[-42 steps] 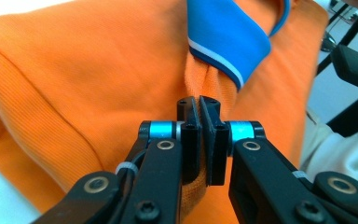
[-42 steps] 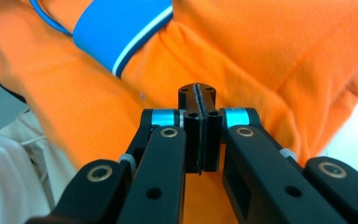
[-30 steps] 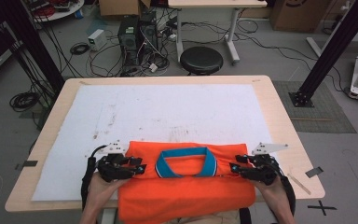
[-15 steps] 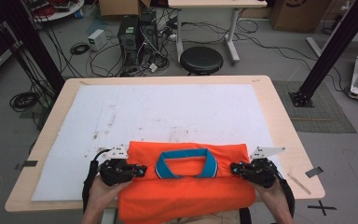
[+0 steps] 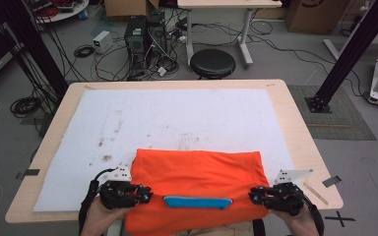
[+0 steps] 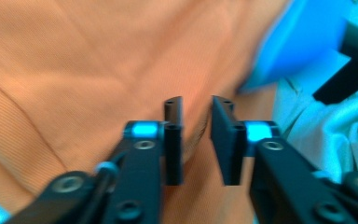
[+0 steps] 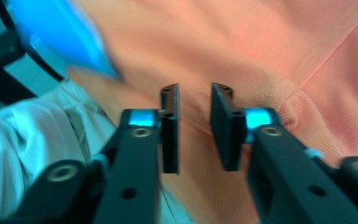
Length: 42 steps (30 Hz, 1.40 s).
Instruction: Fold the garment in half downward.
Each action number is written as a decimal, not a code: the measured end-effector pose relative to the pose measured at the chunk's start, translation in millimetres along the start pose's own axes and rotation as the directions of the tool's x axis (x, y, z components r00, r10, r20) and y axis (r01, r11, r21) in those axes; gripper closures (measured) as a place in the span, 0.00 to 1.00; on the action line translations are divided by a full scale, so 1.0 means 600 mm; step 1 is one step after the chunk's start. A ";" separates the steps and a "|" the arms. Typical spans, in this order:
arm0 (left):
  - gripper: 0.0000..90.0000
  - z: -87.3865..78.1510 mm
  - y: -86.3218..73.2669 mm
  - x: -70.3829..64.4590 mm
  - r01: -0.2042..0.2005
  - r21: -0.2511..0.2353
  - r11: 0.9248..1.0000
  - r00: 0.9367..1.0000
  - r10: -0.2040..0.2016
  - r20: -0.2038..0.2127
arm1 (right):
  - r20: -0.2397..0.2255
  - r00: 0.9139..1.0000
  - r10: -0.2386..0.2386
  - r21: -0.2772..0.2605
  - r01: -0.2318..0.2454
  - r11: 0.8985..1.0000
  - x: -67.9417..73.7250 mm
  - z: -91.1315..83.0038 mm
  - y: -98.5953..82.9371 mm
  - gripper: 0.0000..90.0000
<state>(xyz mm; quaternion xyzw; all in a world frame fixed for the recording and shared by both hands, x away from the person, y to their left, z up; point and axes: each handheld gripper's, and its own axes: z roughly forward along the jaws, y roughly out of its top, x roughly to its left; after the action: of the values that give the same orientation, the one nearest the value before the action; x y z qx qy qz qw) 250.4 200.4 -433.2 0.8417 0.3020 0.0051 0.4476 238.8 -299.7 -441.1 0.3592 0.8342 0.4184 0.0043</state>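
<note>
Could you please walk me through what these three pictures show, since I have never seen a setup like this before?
No robot arm here: a person holds a two-jaw tool in each hand. The high view looks down on a wooden table covered by a white sheet. An orange shirt with a blue collar lies at the near edge, the left gripper and right gripper at its two sides. The other two pictures come from cameras riding on each gripper, looking along its black jaws. In both, the jaws stand apart over orange cloth, with a gap between them; neither looks clamped.
</note>
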 end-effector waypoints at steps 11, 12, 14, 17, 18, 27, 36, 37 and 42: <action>0.49 -0.028 0.055 0.062 0.003 -0.144 0.990 0.973 -0.036 -0.228 | 0.119 0.990 0.077 -0.170 -0.056 0.984 -0.021 -0.008 0.043 0.47; 0.48 -0.028 0.060 0.071 0.004 -0.140 0.990 0.970 -0.038 -0.240 | 0.123 0.989 0.083 -0.190 -0.059 0.980 -0.023 -0.011 0.046 0.45; 0.44 -0.024 0.067 0.090 0.004 -0.129 0.992 0.965 -0.037 -0.260 | 0.136 0.987 0.085 -0.212 -0.055 0.976 -0.032 -0.015 0.052 0.41; 0.41 -0.014 0.073 0.120 0.032 -0.116 0.993 0.965 -0.060 -0.253 | 0.152 0.982 0.111 -0.207 -0.079 0.975 -0.047 -0.016 0.058 0.37; 0.41 -0.010 0.073 0.129 0.043 -0.115 0.992 0.970 -0.069 -0.234 | 0.153 0.982 0.114 -0.205 -0.082 0.975 -0.052 -0.015 0.059 0.37; 0.41 0.033 0.066 0.164 0.073 -0.008 0.997 0.979 -0.073 -0.190 | 0.161 0.980 0.121 -0.185 -0.090 0.979 -0.076 0.001 0.067 0.36; 0.71 0.038 0.059 0.157 0.035 0.010 0.999 0.987 -0.033 -0.158 | 0.194 0.971 0.142 -0.183 -0.107 0.977 -0.097 0.003 0.069 0.35; 0.75 0.038 0.054 0.157 0.034 -0.008 0.999 0.988 -0.035 -0.152 | 0.195 0.970 0.144 -0.188 -0.107 0.976 -0.100 0.002 0.069 0.35; 0.80 0.037 0.044 0.157 0.042 -0.050 0.998 0.988 -0.049 -0.144 | 0.173 0.976 0.130 -0.179 -0.099 0.979 -0.114 0.000 0.075 0.33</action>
<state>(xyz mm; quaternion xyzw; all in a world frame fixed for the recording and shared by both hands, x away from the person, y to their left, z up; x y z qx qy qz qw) 346.8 220.9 -451.3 0.8212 0.3528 0.0632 0.4439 316.1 -323.2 -429.8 0.4423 0.7695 0.4523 0.0873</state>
